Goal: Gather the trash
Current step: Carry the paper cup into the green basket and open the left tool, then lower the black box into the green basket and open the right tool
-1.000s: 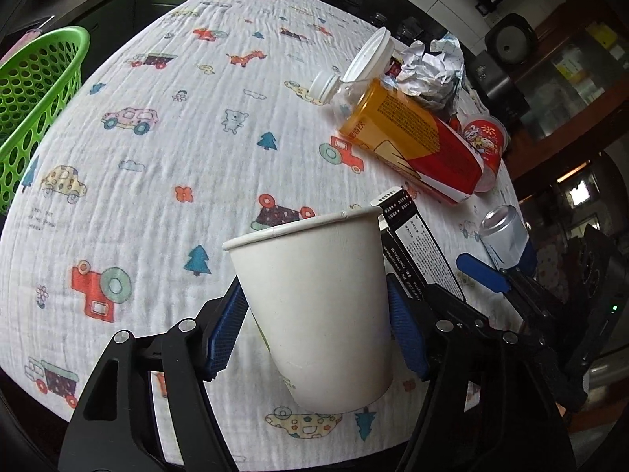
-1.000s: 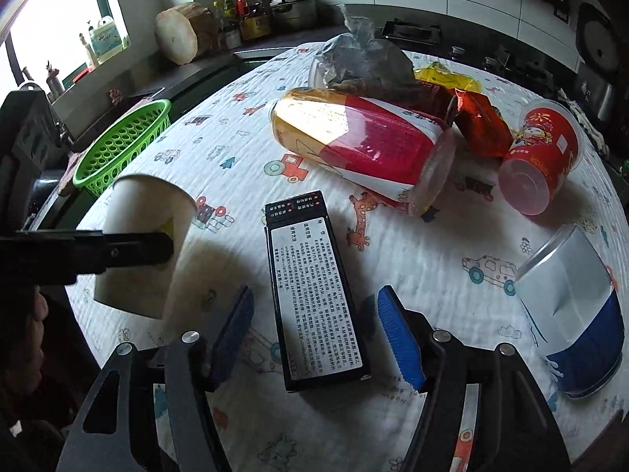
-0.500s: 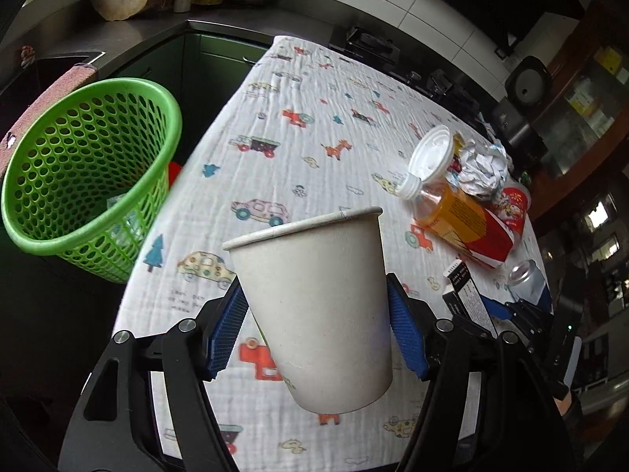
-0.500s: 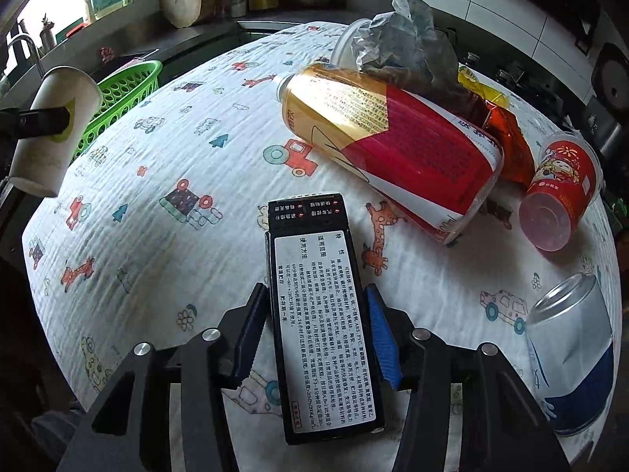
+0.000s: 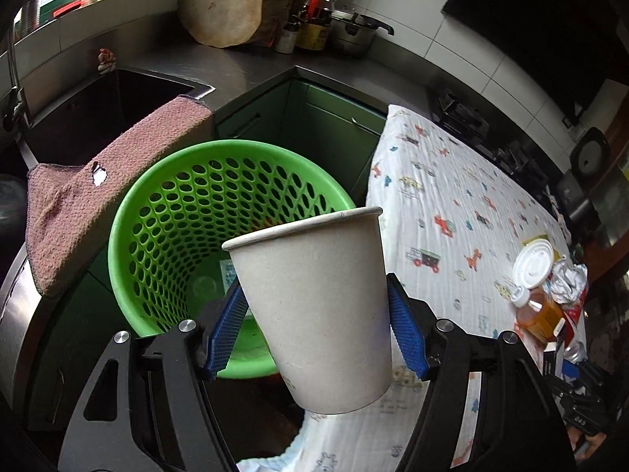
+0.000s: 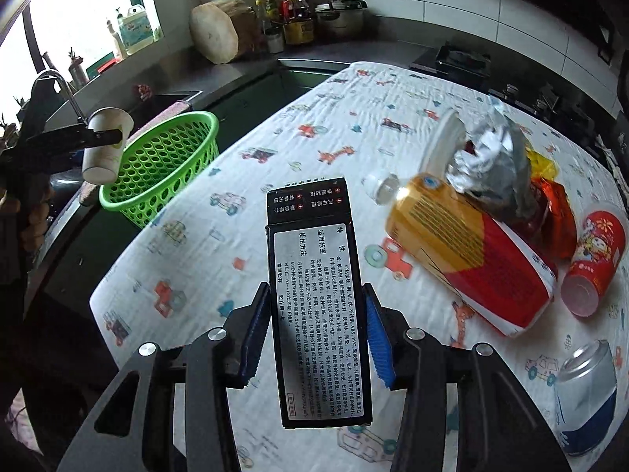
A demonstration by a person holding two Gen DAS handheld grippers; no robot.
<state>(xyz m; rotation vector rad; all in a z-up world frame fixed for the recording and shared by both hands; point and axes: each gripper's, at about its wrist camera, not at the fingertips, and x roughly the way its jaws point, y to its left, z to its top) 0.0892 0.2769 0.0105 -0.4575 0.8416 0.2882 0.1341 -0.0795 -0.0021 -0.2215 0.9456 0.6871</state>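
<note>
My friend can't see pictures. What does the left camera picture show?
The left hand-held gripper holds a white paper cup above a green basket beside the table. A pink towel drapes over the sink edge behind it.

table (image 6: 220, 244): white cloth printed with small cars and animals | on it: big bottle (image 6: 468, 251) lying on its side, red cup (image 6: 595, 253) lying, silver-blue can (image 6: 585, 397), crumpled foil bag (image 6: 495, 165), red wrapper (image 6: 554, 216)
</note>
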